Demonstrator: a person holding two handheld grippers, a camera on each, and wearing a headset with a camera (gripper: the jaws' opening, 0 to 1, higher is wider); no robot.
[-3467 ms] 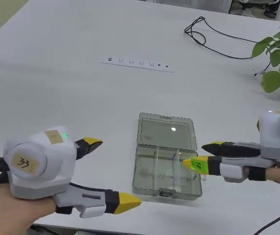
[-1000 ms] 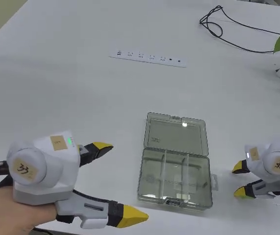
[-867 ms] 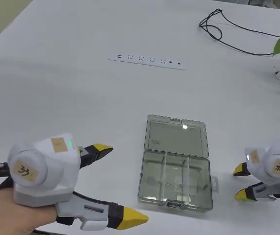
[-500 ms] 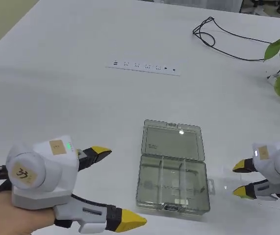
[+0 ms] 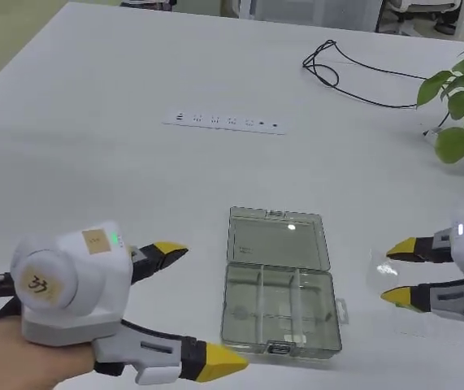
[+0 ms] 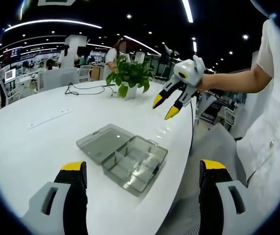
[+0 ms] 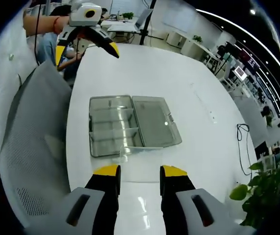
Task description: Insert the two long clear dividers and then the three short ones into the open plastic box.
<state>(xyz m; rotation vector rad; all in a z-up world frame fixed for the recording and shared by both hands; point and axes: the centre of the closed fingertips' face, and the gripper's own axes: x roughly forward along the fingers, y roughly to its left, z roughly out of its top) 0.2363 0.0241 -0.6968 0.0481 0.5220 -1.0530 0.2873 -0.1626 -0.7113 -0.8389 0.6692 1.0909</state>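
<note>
Open plastic box (image 5: pixel 279 313) sits near front edge of desk (image 5: pixel 93 162), lid (image 5: pixel 276 236) folded flat toward far edge. Lies between the two tools: right hand-held gripper (image 5: pixel 400 271) just off its right side, tips aimed left at it. Left hand-held gripper (image 5: pixel 199 307) off its left side, lower tip close to front-left corner.

Right hand-held gripper: jaws parted by a modest gap, nothing clearly seen between them. Left hand-held gripper: jaws spread wide, empty.

In box base, clear partitions (image 5: pixel 258 296) already visible: two look to run front to back, at least one crossing. Exact count hard to call through glare.

Faint clear pieces (image 5: pixel 375 274) just ahead of right tips, between them and box's right side. Too washed out to tell long from short, or to confirm as dividers.

Judgement: next pick falls to right side, being nearer those pieces. Short reach toward own left, then over right wall of box. Worth matching piece's long axis to slot direction before lowering.

Power strip (image 5: pixel 223 122) and plant (image 5: pixel 459 97) well apart toward far edge, out of the way.
</note>
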